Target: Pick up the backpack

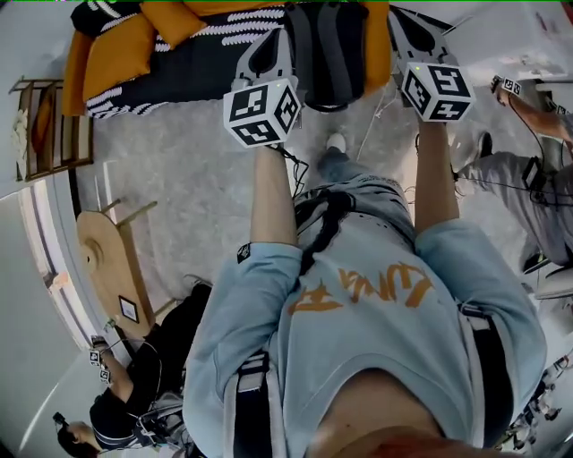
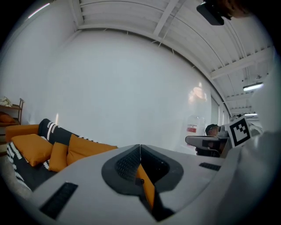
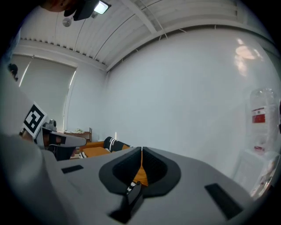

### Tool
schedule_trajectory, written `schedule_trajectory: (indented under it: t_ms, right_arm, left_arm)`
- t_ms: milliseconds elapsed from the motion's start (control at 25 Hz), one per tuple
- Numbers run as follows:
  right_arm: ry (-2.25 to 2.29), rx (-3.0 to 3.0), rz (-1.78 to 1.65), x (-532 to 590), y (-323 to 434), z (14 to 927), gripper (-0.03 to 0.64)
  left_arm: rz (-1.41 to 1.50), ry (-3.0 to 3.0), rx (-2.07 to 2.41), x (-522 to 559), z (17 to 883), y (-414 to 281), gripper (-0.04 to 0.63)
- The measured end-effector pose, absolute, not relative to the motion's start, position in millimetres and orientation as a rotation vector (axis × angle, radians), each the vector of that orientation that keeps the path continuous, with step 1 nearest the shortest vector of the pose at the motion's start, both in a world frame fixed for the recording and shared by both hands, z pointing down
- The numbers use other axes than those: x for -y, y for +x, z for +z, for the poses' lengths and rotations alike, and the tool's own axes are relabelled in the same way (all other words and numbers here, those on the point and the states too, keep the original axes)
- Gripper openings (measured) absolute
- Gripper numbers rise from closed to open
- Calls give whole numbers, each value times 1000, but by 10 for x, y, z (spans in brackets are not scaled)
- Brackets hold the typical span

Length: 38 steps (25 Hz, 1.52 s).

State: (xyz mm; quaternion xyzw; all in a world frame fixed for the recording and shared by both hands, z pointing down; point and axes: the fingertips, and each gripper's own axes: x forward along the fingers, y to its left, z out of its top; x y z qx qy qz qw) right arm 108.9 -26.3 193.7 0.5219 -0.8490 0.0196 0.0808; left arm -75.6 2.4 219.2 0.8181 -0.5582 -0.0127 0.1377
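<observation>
In the head view a dark grey backpack (image 1: 327, 54) stands upright on the sofa (image 1: 179, 63), among orange cushions. My left gripper (image 1: 273, 40) is held out toward the backpack's left side, my right gripper (image 1: 407, 25) toward its right side. Whether either one touches it cannot be told. Seen from its own camera, the left gripper (image 2: 140, 151) has its jaws shut together with nothing held. The right gripper (image 3: 141, 154) is likewise shut and empty. Both gripper views look nearly level at a white wall, and the backpack lies hidden below the jaws.
A wooden shelf (image 1: 54, 125) stands left of the sofa and a round wooden table (image 1: 107, 259) lower left. One person crouches at the bottom left (image 1: 152, 376), another stands at the right (image 1: 528, 179). A cable (image 1: 376, 116) runs across the grey floor.
</observation>
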Motion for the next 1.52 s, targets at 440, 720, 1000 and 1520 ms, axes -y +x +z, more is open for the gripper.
schedule_trajectory:
  t_ms: [440, 720, 1000, 1520]
  right_arm:
    - [1481, 2556, 286, 838, 1110, 2608, 28]
    - [1426, 2483, 412, 790, 910, 3117, 28]
    - [1395, 2353, 591, 629, 922, 3886, 28]
    - [1247, 2173, 834, 147, 861, 5231, 28]
  left_arm:
    - [143, 2305, 1530, 580, 2754, -507, 23]
    - [226, 2203, 1416, 627, 3429, -631, 23]
    - [305, 2078, 1352, 619, 4236, -784, 23]
    - [427, 1958, 1141, 272, 5554, -562, 23]
